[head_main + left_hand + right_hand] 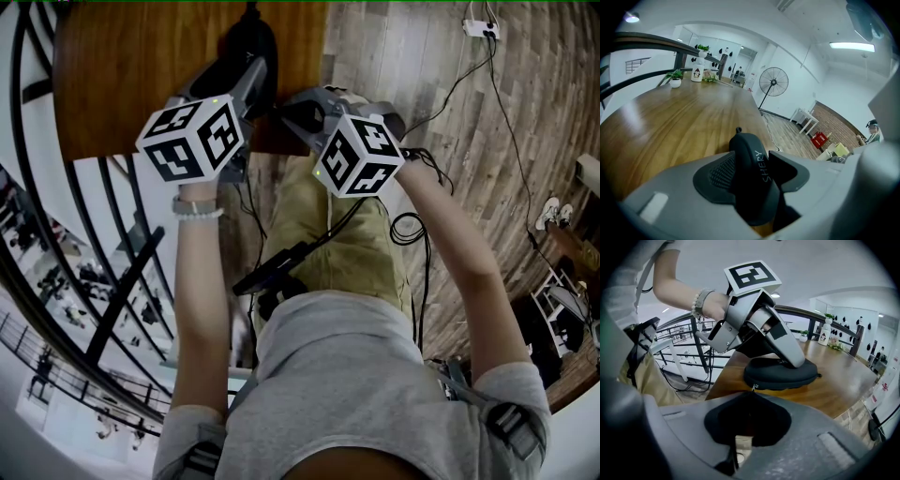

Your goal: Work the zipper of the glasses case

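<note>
With right gripper [751, 393] pinched shut on the zipper pull [753, 387] and left gripper [753, 165] clamped across the glasses case [780, 374] at the table [670, 126] edge, looks barely begun — case seemingly closed, whole zip left.

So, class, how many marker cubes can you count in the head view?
2. Left marker cube above the bracelet; right marker cube over the trousers. None looks hidden.
</note>
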Demonstrator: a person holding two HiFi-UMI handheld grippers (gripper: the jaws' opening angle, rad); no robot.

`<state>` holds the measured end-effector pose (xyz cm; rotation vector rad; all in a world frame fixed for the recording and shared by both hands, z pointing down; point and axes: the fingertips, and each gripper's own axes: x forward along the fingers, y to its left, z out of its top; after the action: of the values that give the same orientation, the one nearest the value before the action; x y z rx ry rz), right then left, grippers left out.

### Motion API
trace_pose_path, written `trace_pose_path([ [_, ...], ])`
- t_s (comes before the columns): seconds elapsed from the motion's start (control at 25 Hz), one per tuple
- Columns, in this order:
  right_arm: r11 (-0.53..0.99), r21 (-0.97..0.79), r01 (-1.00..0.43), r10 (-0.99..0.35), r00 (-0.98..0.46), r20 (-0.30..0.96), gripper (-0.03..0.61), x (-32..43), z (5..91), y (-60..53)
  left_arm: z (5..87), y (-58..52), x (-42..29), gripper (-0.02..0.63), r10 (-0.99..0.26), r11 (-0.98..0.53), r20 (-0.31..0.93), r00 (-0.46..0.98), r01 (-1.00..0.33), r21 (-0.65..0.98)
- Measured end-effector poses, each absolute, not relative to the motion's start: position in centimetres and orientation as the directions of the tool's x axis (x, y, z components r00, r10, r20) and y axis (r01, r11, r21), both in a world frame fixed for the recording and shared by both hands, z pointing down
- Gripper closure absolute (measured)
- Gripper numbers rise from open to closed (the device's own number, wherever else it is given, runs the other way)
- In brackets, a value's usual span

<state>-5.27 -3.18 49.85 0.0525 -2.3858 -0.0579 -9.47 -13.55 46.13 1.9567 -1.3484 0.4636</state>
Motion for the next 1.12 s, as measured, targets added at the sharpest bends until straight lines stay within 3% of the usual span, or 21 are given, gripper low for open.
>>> trace_pose_path([
  [0.44,0.998,0.055,-0.014,-0.048,-0.727,0.686,0.577,-6.0,50.0,-2.3,46.0,-13.5,-9.4,0.374,-0.680,-0.212,0.621,0.391,-0.915,0.343],
  [0.72,0.991,0.121,-0.055,-0.122,-0.735,0.668,0.571,-6.2,49.9,-3.1,45.7,-13.4,-9.7,0.373,-0.708,-0.223,0.578,0.405,-0.906,0.361],
  [0.88,0.990,0.069,-0.120,-0.135,-0.742,0.657,0.547,-6.0,49.5,-3.6,45.4,-12.9,-9.5,0.379,-0.725,-0.247,0.560,0.401,-0.910,0.333],
  [1.04,0.980,0.020,-0.200,-0.166,-0.751,0.639,0.548,-5.1,48.5,-5.1,44.7,-12.6,-9.1,0.457,-0.729,-0.284,0.565,0.387,-0.922,0.265],
  [1.12,0.972,0.018,-0.236,-0.194,-0.753,0.629,0.577,-4.4,47.5,-5.9,43.8,-12.4,-9.4,0.538,-0.744,-0.287,0.559,0.365,-0.931,0.226],
])
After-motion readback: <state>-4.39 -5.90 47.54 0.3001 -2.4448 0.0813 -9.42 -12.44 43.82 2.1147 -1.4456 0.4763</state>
